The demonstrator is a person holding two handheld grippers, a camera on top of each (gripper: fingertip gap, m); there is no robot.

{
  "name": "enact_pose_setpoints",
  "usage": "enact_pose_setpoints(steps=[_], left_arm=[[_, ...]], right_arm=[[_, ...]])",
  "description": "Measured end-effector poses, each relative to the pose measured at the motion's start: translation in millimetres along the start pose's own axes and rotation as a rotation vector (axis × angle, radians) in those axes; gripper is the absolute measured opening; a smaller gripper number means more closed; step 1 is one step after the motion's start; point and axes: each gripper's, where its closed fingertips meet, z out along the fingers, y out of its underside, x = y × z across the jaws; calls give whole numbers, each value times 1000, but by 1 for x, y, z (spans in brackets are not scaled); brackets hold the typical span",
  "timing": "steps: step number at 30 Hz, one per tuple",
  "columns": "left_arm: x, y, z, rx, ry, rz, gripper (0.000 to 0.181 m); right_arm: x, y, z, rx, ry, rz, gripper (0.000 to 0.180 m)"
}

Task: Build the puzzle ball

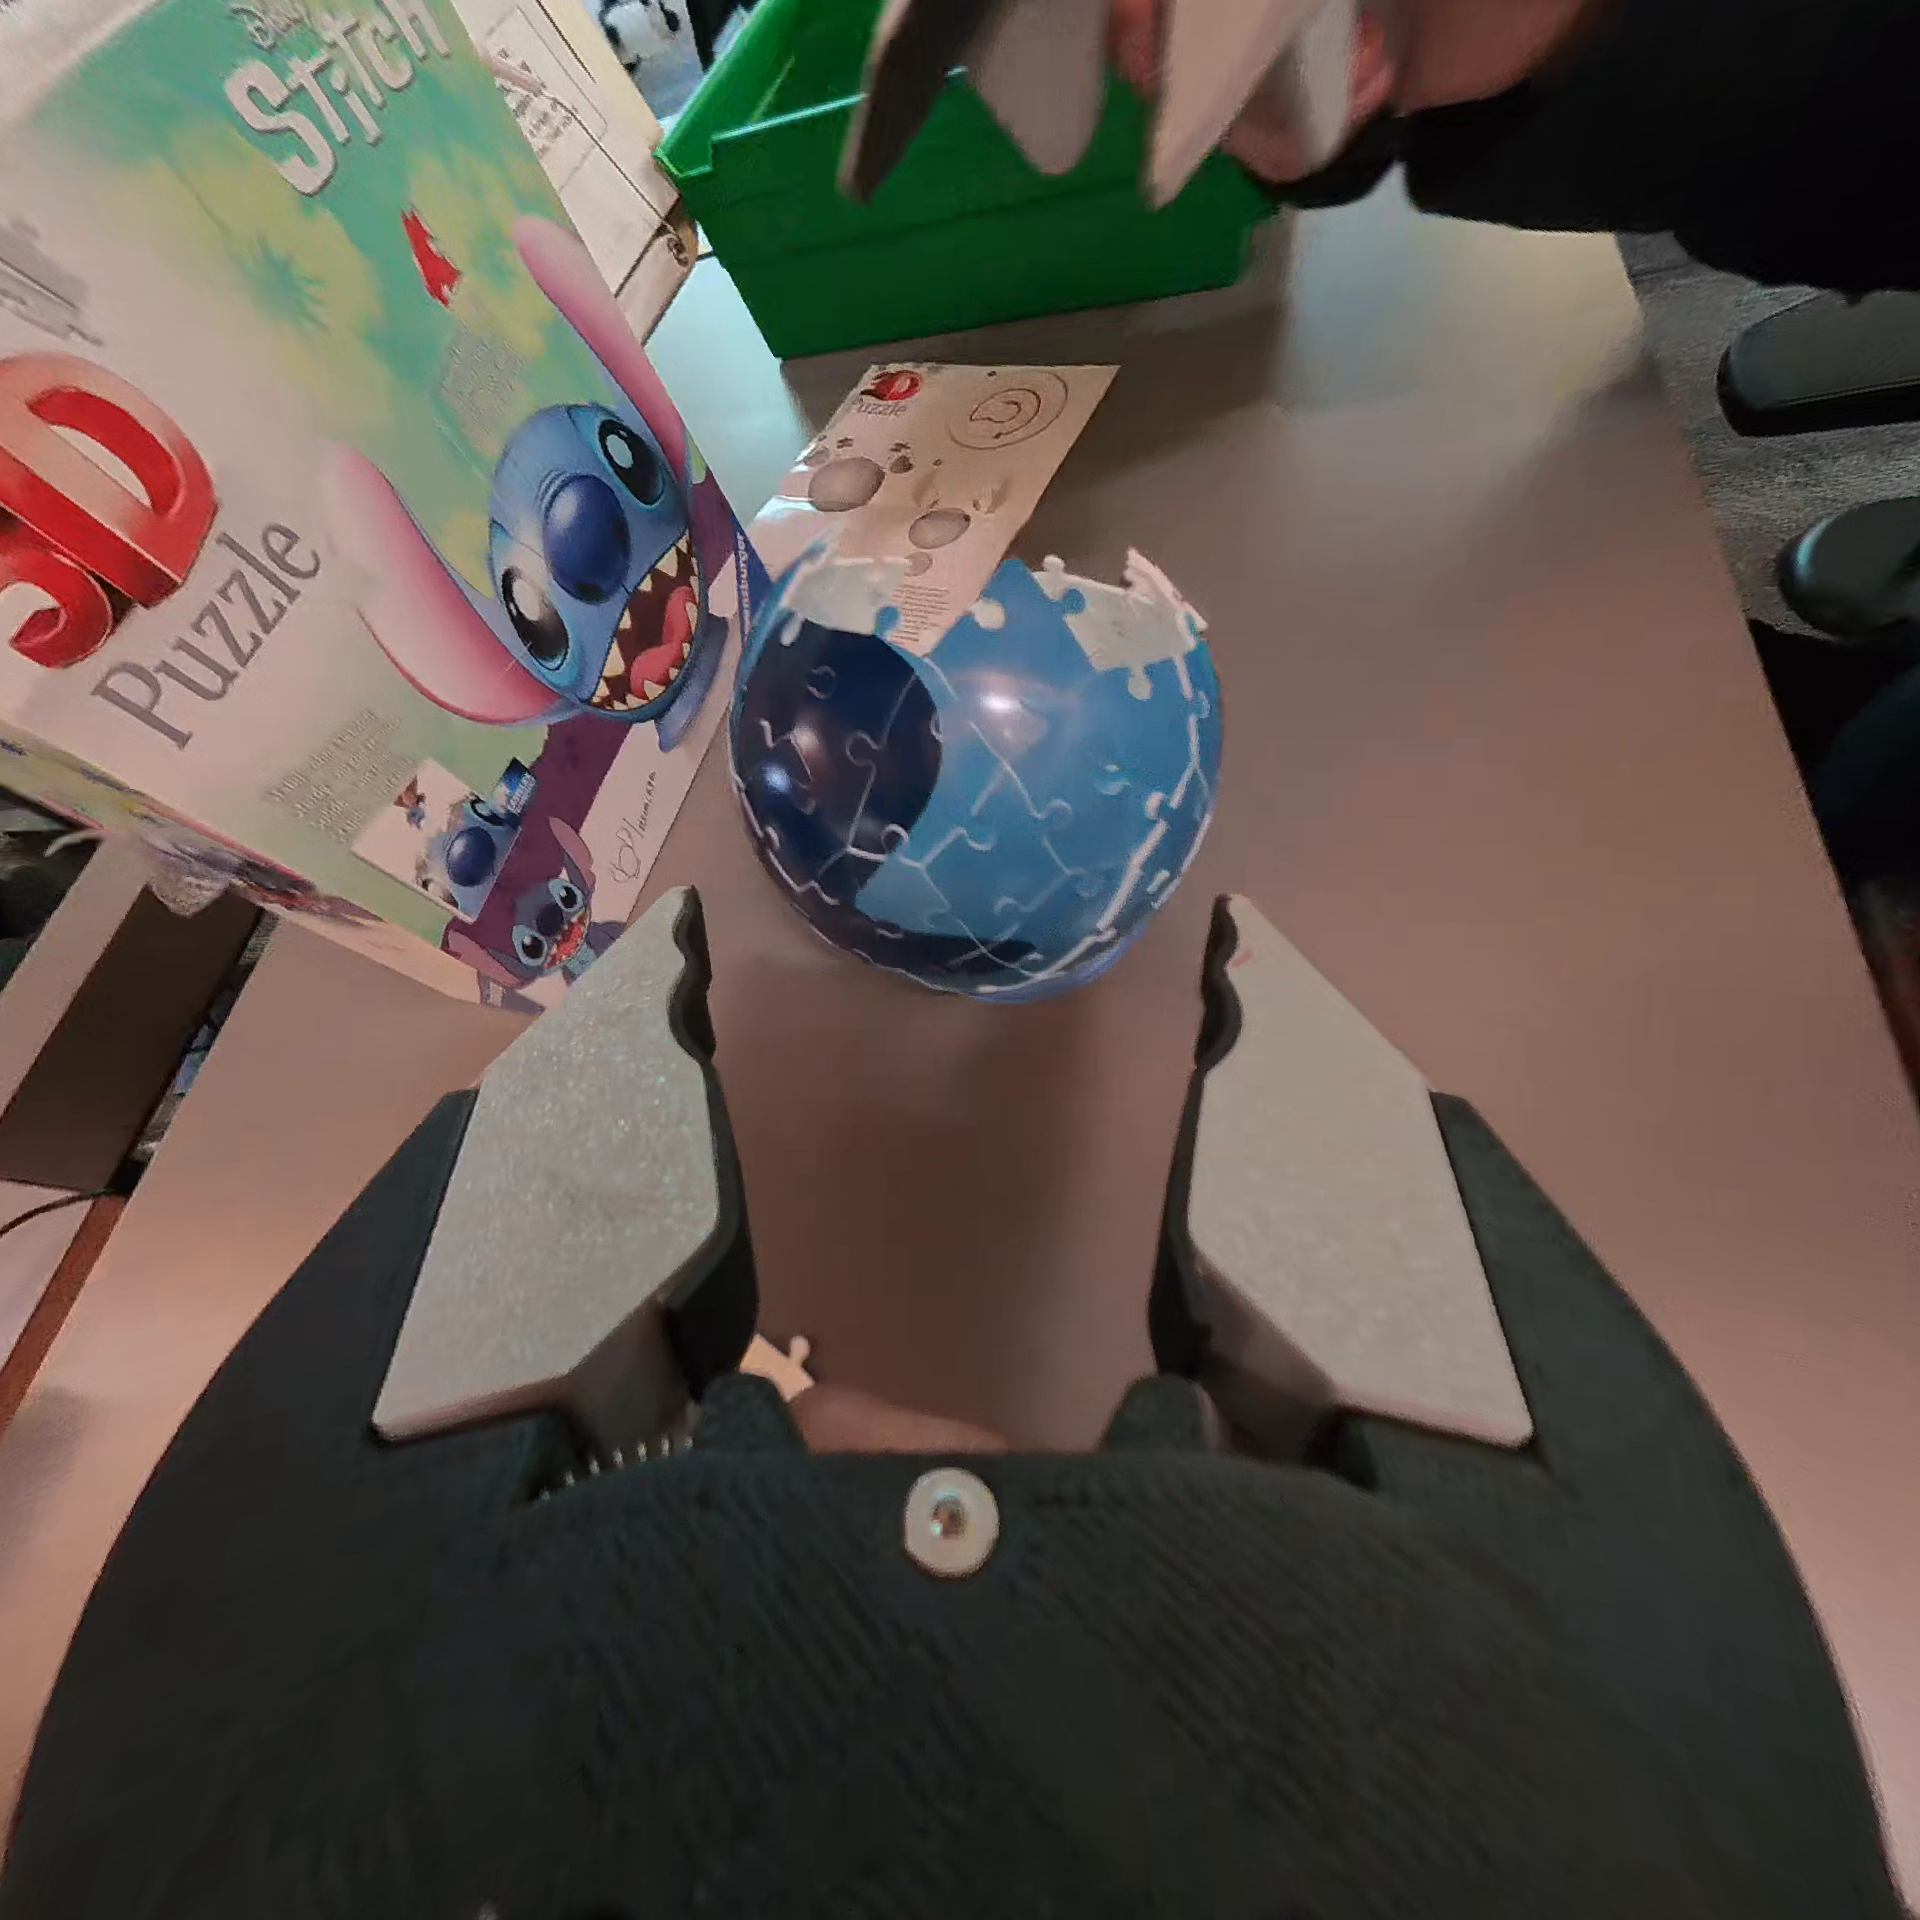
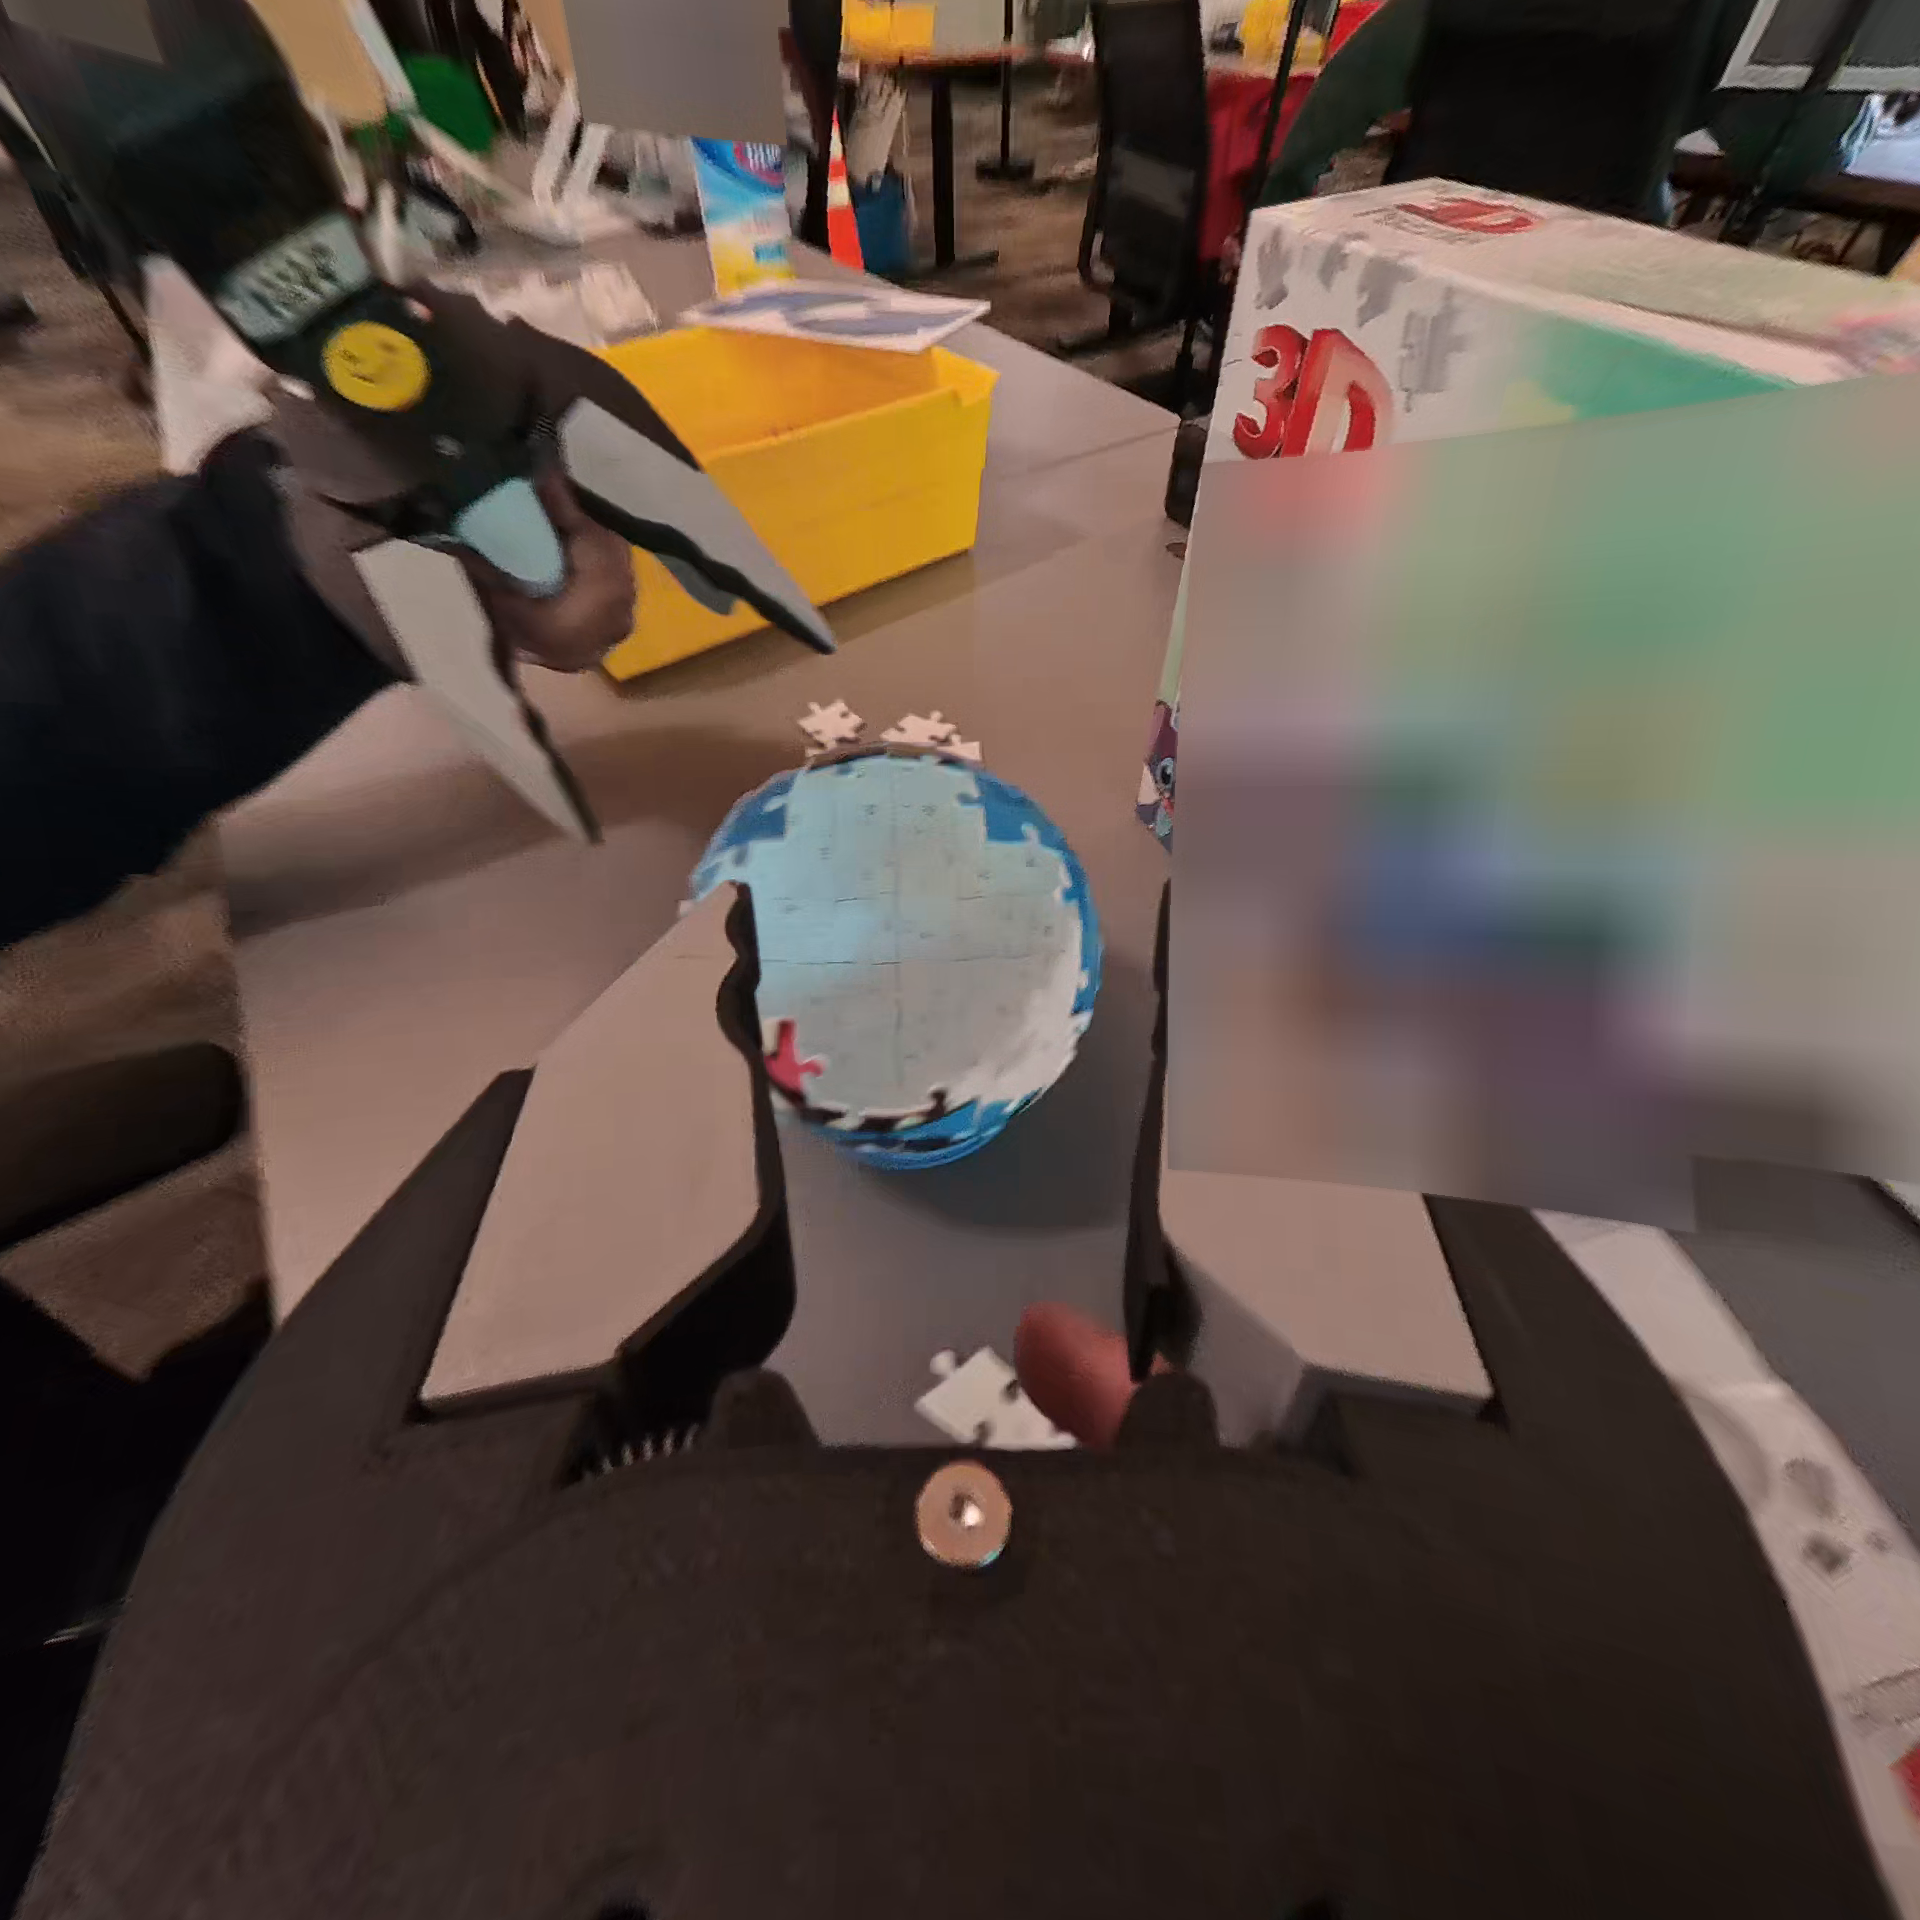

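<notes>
The partly built blue puzzle ball (image 1: 997,790) stands on the grey table (image 1: 1455,831), its top open with a jagged rim. In the right wrist view I look into the ball's (image 2: 914,935) pale hollow inside; a pink piece (image 2: 790,1055) sits at its rim. My left gripper (image 1: 956,935) is open and empty, just short of the ball. It also shows in the right wrist view (image 2: 707,738), raised left of the ball. My right gripper (image 2: 951,914) is open and empty, its fingers to either side of the ball as seen from here. It shows blurred in the left wrist view (image 1: 1018,156).
The puzzle box (image 1: 312,520) stands left of the ball, and an instruction sheet (image 1: 956,468) lies behind it. A green bin (image 1: 966,260) is beyond. Two loose white pieces (image 2: 831,722) lie past the ball, one (image 2: 977,1397) near my right gripper's base. A yellow bin (image 2: 810,468) stands farther back. Some 15 centimeters of space lies between my two pairs of fingers. About 7 centimeters separates my right fingertips from the pink piece (image 2: 790,1055).
</notes>
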Motion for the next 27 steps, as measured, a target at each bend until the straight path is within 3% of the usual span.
enact_pose_setpoints(steps=[5,10,13,20,27], left_arm=[[-5,8,22,-76,85,3,97],[2,23,33,-157,148,-7,98],[8,28,37,-175,153,3,95],[21,36,37,-187,110,27,104],[41,49,30,-212,108,27,100]], right_arm=[[-25,39,-20,36,-71,213,73],[-41,76,2,-60,-155,357,78],[-39,95,16,-140,-119,379,79],[-40,96,38,-109,-147,398,81],[-25,80,40,-110,-132,304,85]])
